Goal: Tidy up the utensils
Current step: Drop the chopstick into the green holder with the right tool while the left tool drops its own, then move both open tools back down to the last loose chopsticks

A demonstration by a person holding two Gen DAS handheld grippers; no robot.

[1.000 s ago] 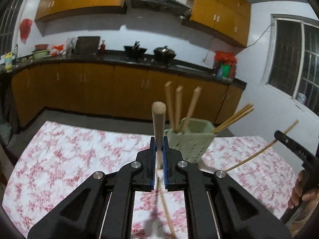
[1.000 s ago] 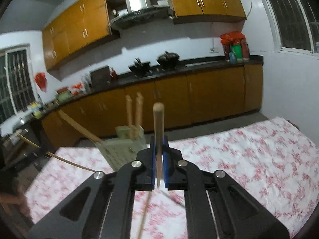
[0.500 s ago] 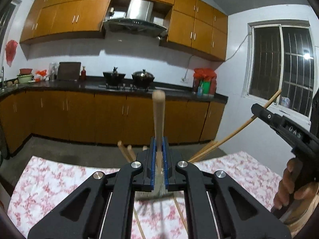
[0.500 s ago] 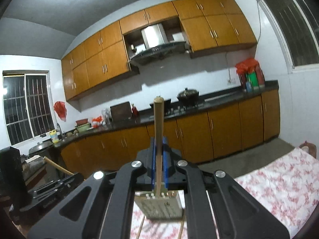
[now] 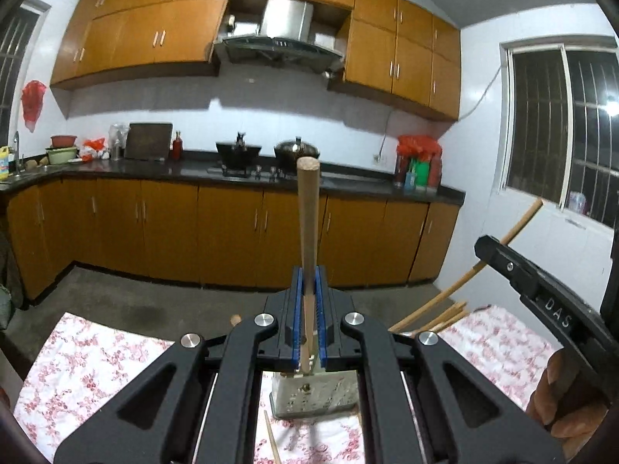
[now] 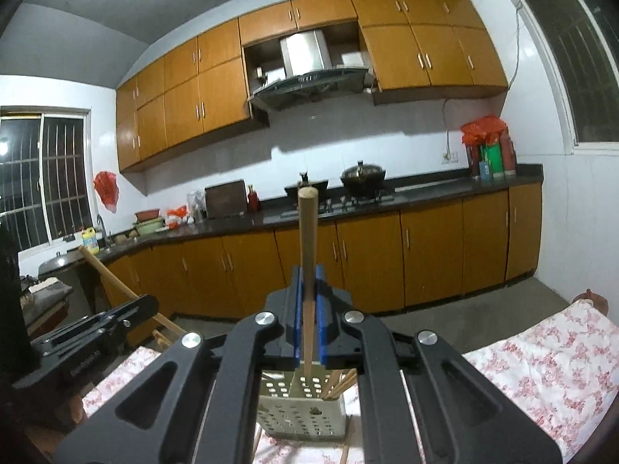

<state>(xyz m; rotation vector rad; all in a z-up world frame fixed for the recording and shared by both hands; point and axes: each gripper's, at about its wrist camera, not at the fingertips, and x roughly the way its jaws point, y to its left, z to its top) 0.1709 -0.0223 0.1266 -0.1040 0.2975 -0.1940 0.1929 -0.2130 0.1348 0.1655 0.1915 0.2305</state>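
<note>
Wooden chopstick (image 5: 308, 224) stands upright, clamped between the blue pads of the left gripper (image 5: 308, 309), above the pale perforated holder (image 5: 313, 396) on the floral desk (image 5: 85, 363). Further right, the right gripper (image 6: 308, 309) is closed on a second chopstick (image 6: 308, 247), directly over the same holder, where more chopsticks (image 6: 340, 381) lean inside.

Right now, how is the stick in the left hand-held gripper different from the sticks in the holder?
The held chopstick is clamped in the left hand-held gripper above the table; the chopsticks in the holder sit in the perforated utensil holder. The held chopstick stands nearly upright; the chopsticks in the holder lean sideways. All are plain wood.
</note>
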